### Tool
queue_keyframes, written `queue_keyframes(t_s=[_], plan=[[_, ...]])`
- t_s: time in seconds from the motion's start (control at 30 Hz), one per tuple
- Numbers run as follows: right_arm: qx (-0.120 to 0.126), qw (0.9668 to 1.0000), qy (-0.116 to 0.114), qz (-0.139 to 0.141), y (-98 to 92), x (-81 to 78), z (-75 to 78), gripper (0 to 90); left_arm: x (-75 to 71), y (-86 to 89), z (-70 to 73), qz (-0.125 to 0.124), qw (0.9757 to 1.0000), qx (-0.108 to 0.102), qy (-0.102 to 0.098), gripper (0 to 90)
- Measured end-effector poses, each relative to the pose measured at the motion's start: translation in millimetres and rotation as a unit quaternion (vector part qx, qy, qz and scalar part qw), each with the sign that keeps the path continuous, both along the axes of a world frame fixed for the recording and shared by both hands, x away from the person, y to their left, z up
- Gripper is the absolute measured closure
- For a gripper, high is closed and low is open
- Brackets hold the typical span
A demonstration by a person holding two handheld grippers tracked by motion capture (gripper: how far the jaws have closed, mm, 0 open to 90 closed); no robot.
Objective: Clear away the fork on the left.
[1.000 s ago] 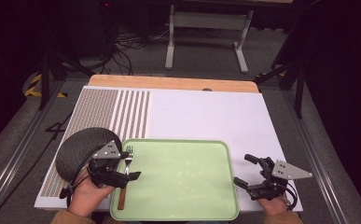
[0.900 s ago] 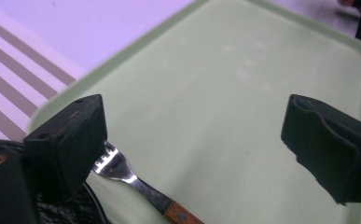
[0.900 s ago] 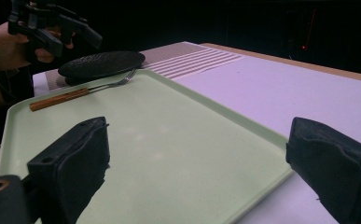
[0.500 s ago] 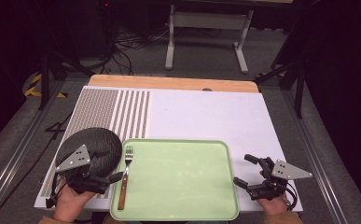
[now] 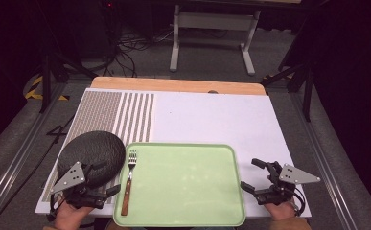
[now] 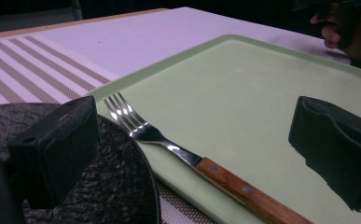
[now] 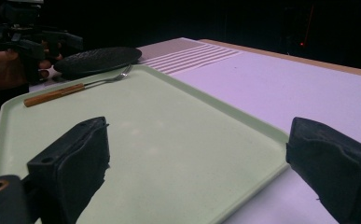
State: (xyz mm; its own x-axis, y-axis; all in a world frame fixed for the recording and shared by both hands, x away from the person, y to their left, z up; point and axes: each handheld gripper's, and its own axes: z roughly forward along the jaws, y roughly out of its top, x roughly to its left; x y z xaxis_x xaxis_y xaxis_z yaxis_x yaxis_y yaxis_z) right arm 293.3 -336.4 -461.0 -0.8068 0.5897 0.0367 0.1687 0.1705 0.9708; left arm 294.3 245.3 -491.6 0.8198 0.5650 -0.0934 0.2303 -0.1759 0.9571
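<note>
A wooden-handled fork [image 5: 128, 184] lies along the left side of a pale green tray [image 5: 188, 191], tines pointing away from me. Left of the tray sits a dark round plate [image 5: 94, 153]. My left gripper [image 5: 104, 178] is open over the plate's near edge, just left of the fork handle, and holds nothing. In the left gripper view the fork [image 6: 169, 144] lies between the spread jaws, on the tray [image 6: 262, 84] beside the plate [image 6: 117, 186]. My right gripper [image 5: 251, 174] stands open at the tray's right edge, empty. In the right gripper view the tray [image 7: 145, 130] stretches toward the fork [image 7: 71, 91] and plate [image 7: 99, 58].
A white mat [image 5: 212, 120] with a striped band at its left covers the wooden table under the tray. Beyond the table's far edge stand a metal frame [image 5: 212, 28] and floor cables. The table edges lie close to both hands.
My left gripper has drawn back left and toward me, away from the fork and over the plate's near edge. The fork stays on the tray. The right gripper has not moved.
</note>
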Motion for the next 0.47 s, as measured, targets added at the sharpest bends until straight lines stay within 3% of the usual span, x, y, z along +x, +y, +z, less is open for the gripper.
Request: queue_keyframes(t_s=[0.1, 0.17, 0.33, 0.47], plan=[[-0.006, 1.0000, 0.000, -0.002, 0.0, 0.6, -1.1, 6.6, 1.1, -2.1, -2.3, 0.003, 1.0000, 0.009, 0.003, 2.8], [-0.006, 1.0000, 0.002, -0.003, -0.1, 1.0, -1.7, 6.6, 0.3, -3.2, -2.1, 0.000, 0.9999, -0.008, 0.007, 2.4], [-0.005, 1.0000, 0.002, -0.003, 0.3, 1.2, -1.8, 6.5, 1.3, -4.5, -1.8, 0.001, 0.9999, -0.001, 0.010, 2.1], [-0.003, 1.0000, 0.001, -0.004, 0.2, 1.3, -1.7, 6.4, 1.0, -4.8, -1.1, 0.002, 0.9998, -0.010, 0.016, 2.1]])
